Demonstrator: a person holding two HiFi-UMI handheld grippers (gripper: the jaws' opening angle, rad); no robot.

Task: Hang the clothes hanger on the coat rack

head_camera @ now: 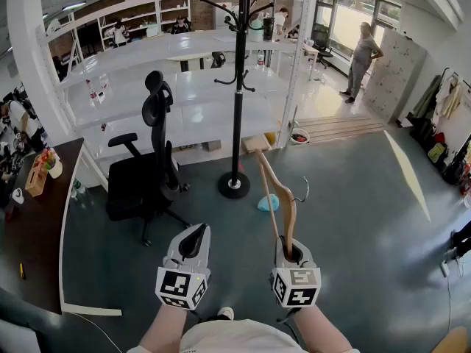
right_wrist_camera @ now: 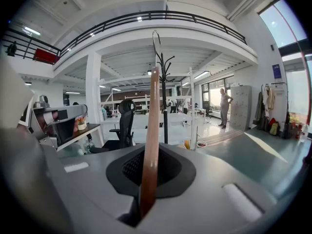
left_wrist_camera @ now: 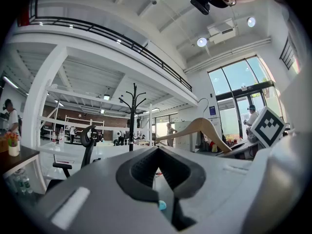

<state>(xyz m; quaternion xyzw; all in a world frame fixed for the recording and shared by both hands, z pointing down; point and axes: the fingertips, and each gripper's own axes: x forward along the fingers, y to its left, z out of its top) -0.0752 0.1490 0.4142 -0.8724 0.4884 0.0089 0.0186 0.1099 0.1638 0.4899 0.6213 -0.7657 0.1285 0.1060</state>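
A wooden clothes hanger (head_camera: pixel 280 197) with a metal hook (head_camera: pixel 300 191) stands up from my right gripper (head_camera: pixel 288 252), which is shut on one of its arms. In the right gripper view the hanger (right_wrist_camera: pixel 150 130) rises straight from the closed jaws, hook at the top. A black coat rack (head_camera: pixel 238 87) on a round base stands ahead on the floor, well beyond the hanger. My left gripper (head_camera: pixel 193 243) is shut and holds nothing, to the left of the right one. The left gripper view shows the hanger (left_wrist_camera: pixel 197 128) at the right and the coat rack (left_wrist_camera: pixel 131 116) far off.
A black office chair (head_camera: pixel 147 171) stands left of the rack. A dark desk (head_camera: pixel 37 219) runs along the left edge. White shelving (head_camera: pixel 176 87) lies behind the rack. A small blue object (head_camera: pixel 268 203) lies on the floor near the base. A person (head_camera: pixel 363 57) stands by the far door.
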